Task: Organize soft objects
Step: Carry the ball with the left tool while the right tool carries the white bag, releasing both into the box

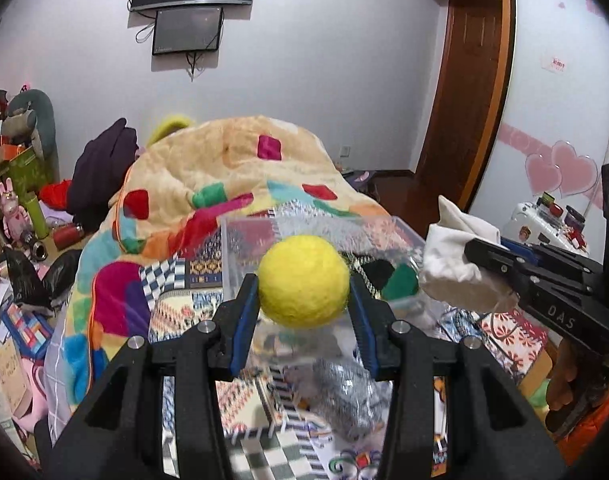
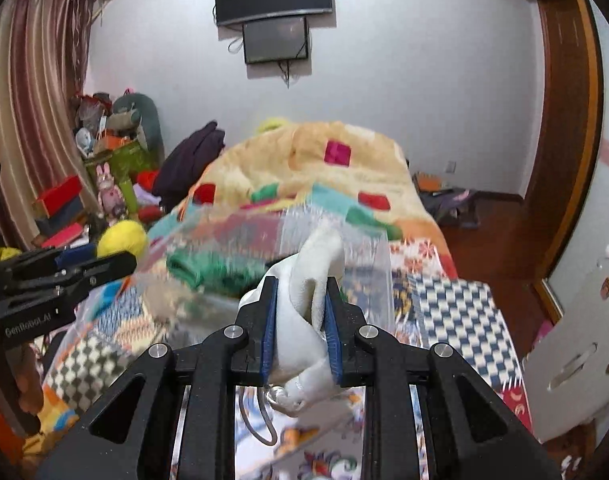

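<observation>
My left gripper [image 1: 304, 280] is shut on a yellow felt ball [image 1: 303, 281] and holds it above a clear plastic box [image 1: 244, 240] on the bed. My right gripper [image 2: 302, 286] is shut on a white cloth [image 2: 304, 320] and holds it above the same box [image 2: 368, 256]. The box holds a green cloth [image 2: 212, 270] and a silvery item [image 1: 344, 396]. In the left wrist view the right gripper [image 1: 480, 258] with the white cloth [image 1: 452, 256] is at the right. In the right wrist view the left gripper [image 2: 116, 254] with the ball [image 2: 122, 238] is at the left.
The box sits on a patterned bedspread [image 2: 452, 312]. A heaped colourful blanket [image 1: 224, 168] lies behind it. A dark garment [image 1: 104, 172] and cluttered boxes and toys [image 2: 112, 160] stand at the left. A white suitcase [image 2: 576, 352] and a wooden door frame [image 1: 472, 80] are at the right.
</observation>
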